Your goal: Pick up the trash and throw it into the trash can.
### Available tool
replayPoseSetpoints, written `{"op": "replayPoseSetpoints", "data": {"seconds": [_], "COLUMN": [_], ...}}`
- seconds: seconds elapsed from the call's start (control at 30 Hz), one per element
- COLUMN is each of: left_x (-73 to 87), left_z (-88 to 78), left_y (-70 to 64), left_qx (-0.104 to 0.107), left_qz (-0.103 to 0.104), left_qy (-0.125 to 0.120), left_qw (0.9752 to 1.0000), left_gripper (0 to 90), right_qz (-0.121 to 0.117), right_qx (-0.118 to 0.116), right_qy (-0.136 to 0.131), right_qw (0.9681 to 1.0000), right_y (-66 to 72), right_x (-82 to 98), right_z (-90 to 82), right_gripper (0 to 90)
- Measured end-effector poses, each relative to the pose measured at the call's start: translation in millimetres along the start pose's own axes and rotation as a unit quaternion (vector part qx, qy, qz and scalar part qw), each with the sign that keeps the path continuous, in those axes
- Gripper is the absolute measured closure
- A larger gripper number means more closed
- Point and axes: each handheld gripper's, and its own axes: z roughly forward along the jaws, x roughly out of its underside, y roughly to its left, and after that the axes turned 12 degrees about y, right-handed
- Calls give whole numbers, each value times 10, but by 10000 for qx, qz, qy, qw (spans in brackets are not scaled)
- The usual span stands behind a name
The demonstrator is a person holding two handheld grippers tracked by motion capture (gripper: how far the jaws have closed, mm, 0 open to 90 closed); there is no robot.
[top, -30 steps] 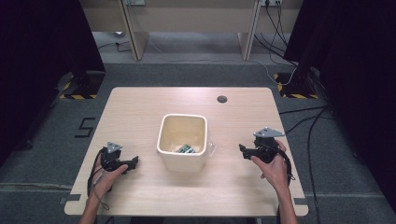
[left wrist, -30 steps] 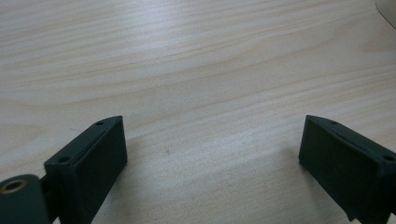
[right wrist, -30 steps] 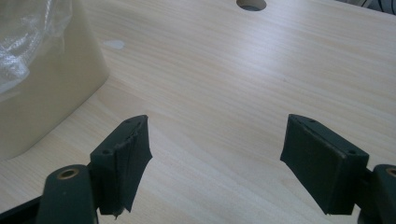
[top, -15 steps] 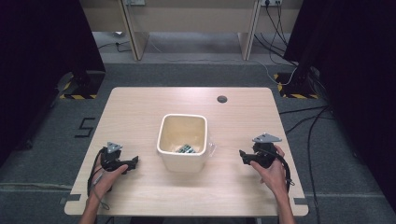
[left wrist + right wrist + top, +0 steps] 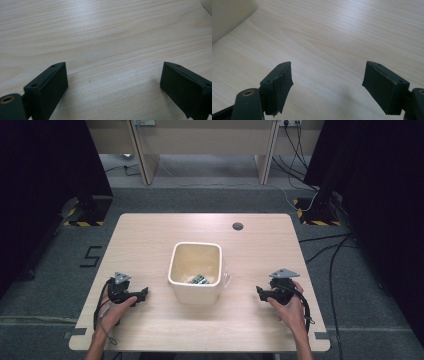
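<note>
Bin (image 5: pixel 195 270) mid-desk (image 5: pixel 150 235): rigid, light-looking plastic, likely slick; grab by rim. Left gripper (image 5: pixel 142 294) left of bin, right gripper (image 5: pixel 261 292) right; both spread, empty.

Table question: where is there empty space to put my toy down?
The table is bare along the far edge, between the bin and the small dark hole. It is also bare along the near edge, between the left gripper and the right gripper. The middle is crowded by the bin.
</note>
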Motion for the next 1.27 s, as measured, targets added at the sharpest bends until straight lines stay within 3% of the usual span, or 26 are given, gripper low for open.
{"op": "replayPoseSetpoints", "data": {"seconds": [0.8, 1.27], "left_x": [0, 0], "left_z": [0, 0], "left_y": [0, 0], "left_qx": [1, 0], "left_qz": [-1, 1], "left_qy": [-1, 1], "left_qw": [10000, 10000], "left_gripper": [66, 66], "right_qz": [147, 212], "right_qx": [12, -54], "right_qy": [82, -144], "right_qw": [9999, 9997], "right_y": [62, 68], "right_x": [257, 328], "right_z": [109, 131], "right_gripper": [222, 174]}}
